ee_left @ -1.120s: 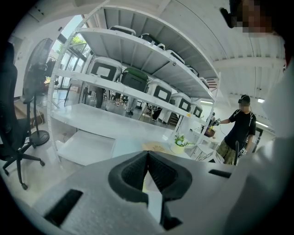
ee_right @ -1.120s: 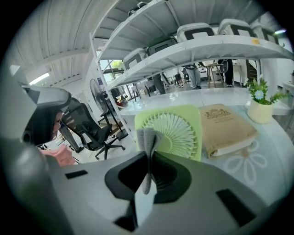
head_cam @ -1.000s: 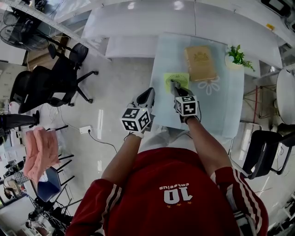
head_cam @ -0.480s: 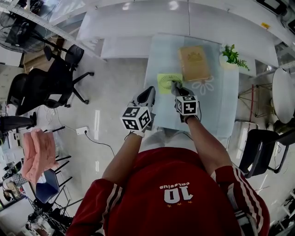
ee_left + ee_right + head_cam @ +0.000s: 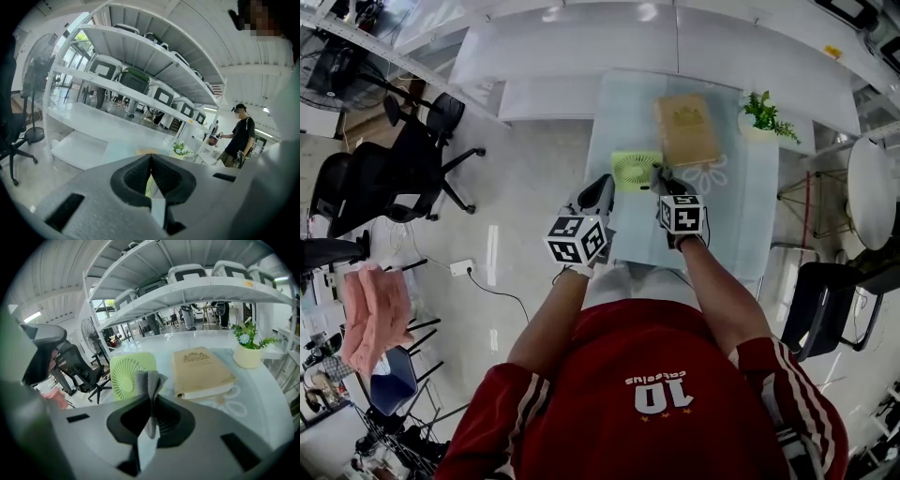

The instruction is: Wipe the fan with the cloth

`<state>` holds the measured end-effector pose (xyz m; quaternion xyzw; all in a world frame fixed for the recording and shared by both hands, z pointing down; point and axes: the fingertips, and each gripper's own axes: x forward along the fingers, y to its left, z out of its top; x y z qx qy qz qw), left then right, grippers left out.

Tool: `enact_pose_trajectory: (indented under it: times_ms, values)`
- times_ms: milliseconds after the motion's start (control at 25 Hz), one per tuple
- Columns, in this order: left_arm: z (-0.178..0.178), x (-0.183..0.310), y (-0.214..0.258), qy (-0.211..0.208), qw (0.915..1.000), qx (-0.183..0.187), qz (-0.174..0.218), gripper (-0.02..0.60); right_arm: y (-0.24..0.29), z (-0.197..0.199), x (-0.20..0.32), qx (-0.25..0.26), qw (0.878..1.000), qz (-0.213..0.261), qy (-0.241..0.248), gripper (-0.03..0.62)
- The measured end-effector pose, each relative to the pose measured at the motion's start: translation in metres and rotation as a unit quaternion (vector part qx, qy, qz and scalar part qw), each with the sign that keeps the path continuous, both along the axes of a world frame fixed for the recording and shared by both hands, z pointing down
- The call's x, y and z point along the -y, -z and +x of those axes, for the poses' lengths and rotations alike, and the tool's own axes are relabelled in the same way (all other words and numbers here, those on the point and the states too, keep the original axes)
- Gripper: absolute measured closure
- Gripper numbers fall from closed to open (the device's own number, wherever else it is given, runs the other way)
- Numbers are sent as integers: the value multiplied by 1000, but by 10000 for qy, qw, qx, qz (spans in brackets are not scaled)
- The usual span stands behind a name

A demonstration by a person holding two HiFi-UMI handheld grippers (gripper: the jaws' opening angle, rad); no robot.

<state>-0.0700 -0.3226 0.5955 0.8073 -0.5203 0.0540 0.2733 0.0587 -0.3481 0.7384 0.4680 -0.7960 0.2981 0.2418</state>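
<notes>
The one thing that reads clearly is the white number "10" (image 5: 659, 397) on the person's red shirt (image 5: 581, 412), seen in the head view. A short curved word sits right beside it and small stars on its other side – the word's letters are too small and distorted to spell out. The tan book (image 5: 201, 369) bears an embossed crest with a line of lettering beneath, illegible in both views. A small yellow tag (image 5: 248, 283) on a shelf edge can't be read – the marker cubes (image 5: 577, 241) carry only black-and-white square patterns.
</notes>
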Motion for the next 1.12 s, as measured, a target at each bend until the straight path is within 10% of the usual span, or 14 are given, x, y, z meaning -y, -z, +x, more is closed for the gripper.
enact_pose_trajectory:
  times_ms: [1120]
  values:
    - [15,2,-1,-399,9990,-180,43,577,9,30,-14,-287,9986,19,-454,571]
